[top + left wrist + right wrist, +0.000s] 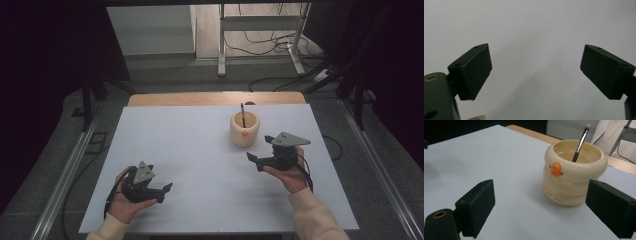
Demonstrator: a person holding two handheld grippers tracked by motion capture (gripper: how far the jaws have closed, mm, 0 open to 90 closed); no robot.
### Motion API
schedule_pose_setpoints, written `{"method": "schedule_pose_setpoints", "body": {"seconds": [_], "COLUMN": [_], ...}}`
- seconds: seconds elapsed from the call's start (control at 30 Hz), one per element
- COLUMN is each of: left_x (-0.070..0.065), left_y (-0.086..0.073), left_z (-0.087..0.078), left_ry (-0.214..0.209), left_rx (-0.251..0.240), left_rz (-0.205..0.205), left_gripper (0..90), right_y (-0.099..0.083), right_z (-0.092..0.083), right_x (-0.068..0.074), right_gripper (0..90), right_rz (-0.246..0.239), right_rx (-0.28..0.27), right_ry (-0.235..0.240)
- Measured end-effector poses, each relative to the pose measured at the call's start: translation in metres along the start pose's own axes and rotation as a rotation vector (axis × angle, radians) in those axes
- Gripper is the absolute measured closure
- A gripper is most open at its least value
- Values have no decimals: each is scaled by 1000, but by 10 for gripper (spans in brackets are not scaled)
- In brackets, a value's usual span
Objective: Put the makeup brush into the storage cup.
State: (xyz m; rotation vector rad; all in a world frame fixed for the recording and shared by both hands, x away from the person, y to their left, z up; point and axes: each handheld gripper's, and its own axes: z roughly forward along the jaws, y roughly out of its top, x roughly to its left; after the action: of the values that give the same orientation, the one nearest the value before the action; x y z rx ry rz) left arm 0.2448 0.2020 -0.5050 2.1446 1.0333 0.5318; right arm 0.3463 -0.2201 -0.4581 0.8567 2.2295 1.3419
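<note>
A cream ribbed cup [244, 129] [572, 173] with an orange duck beak stands upright on the white table top [200, 150]. A thin dark brush [243, 114] [580, 142] leans inside it. My right gripper [261, 150] [541, 205] is open, held low just right of and nearer than the cup, apart from it. In the right gripper view the cup sits ahead, near the right jaw. My left gripper [164, 192] [535, 72] is open over bare table at the near left, nothing between its jaws.
The white top [486, 157] lies on a wooden table whose far edge [215, 98] shows behind the cup. Beyond it are a metal frame [260, 30] and loose cables [280, 47] on the floor. Metal rails [70, 170] run along both sides.
</note>
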Motion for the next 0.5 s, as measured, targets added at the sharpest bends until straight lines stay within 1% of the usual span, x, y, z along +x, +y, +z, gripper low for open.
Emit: {"method": "schedule_pose_setpoints", "body": {"seconds": [0.07, 0.17, 0.2, 0.23, 0.3, 0.33, 0.43, 0.47, 0.5], "left_x": [1, 1, 1, 1, 1, 2, 2, 2, 2], "left_y": [0, -1, -1, -1, -1, -1, -1, -1, -1], "left_z": [0, 1, 1, 1, 1, 1, 1, 1, 1], "left_ry": [1, -1, -1, 0, 3, 3, 6, 6, 6], "left_rx": [1, 0, 0, -1, 0, -4, -4, -5, -5], "left_rz": [1, -3, -3, -1, -1, 0, -2, -1, -1], "left_gripper": [110, 110, 110, 110, 110, 110, 110, 110, 110], "right_y": [-5, -15, -15, -22, -25, -31, -35, -41, -44], "right_z": [-5, -13, -13, -18, -21, -27, -33, -38, -41], "right_x": [1, 1, 1, 0, -1, -2, -3, -4, -5], "right_gripper": [70, 70, 70, 68, 67, 70, 71, 73, 72], "right_rz": [0, -2, -2, 6, 10, 14, 23, 32, 32], "right_rx": [4, 30, 30, 41, 47, 57, 61, 69, 72], "right_ry": [1, 0, 0, -6, -8, -16, -22, -26, -27]}}
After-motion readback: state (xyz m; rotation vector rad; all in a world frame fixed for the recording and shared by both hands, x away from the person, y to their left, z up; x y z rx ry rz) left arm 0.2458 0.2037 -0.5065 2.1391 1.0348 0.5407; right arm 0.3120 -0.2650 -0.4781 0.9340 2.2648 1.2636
